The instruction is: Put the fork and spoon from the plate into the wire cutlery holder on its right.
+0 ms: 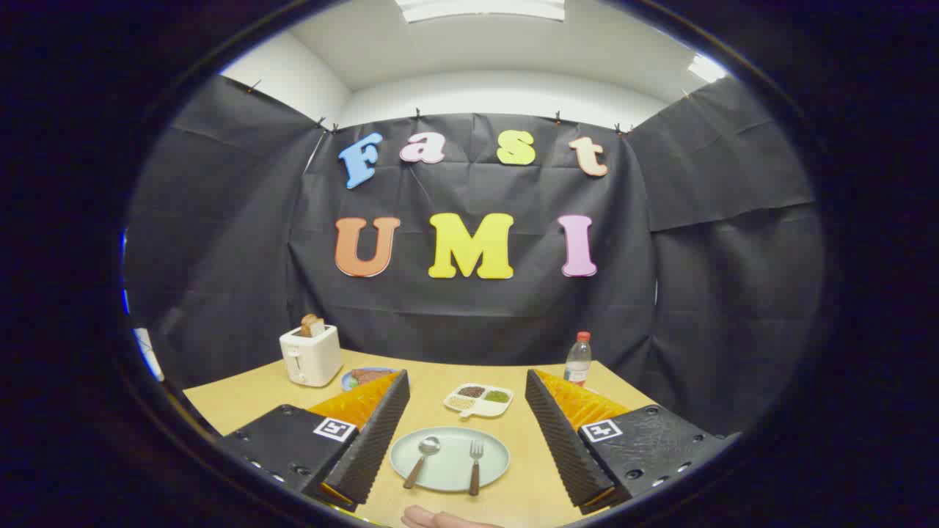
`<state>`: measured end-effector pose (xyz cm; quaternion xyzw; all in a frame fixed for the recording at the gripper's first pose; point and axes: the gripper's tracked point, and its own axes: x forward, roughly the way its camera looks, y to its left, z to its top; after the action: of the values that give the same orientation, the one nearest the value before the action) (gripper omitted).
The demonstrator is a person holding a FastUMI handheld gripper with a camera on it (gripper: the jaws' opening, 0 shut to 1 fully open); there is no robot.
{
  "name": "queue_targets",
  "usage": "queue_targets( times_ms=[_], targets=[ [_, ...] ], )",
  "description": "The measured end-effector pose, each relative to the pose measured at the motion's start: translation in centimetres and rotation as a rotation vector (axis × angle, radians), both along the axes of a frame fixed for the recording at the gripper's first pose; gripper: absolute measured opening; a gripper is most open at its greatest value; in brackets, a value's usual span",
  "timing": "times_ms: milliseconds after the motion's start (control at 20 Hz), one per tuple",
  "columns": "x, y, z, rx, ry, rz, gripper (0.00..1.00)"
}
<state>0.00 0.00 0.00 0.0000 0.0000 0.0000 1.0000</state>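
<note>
Between open jaws: fork [475, 465]; spoon [423, 459]

And here's the claw [464, 407], two broad wedge-shaped fingers [370, 440] whose inner faces are ridged all the way along like fine saw-teeth. Each finger is backed by a chunky textured block carrying a small square black-and-white marker tag [334, 429] on top, with round screw holes [634, 474] dotted along the outer edges. Down by the near edge, a bare fingertip [433, 518] of the person.
</note>
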Motion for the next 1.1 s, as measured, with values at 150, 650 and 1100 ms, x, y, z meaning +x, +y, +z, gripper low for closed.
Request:
queue_targets(
  times_ms=[150, 650, 1100],
  targets=[
    [-0.2, 0.5, 0.1, -0.003, -0.004, 0.003, 0.95],
    [-0.5, 1.2, -0.6, 0.008, 0.000, 0.019, 0.95],
    [-1.0, 2.5, -0.7, 0.011, 0.000, 0.043, 0.96]
  ],
)
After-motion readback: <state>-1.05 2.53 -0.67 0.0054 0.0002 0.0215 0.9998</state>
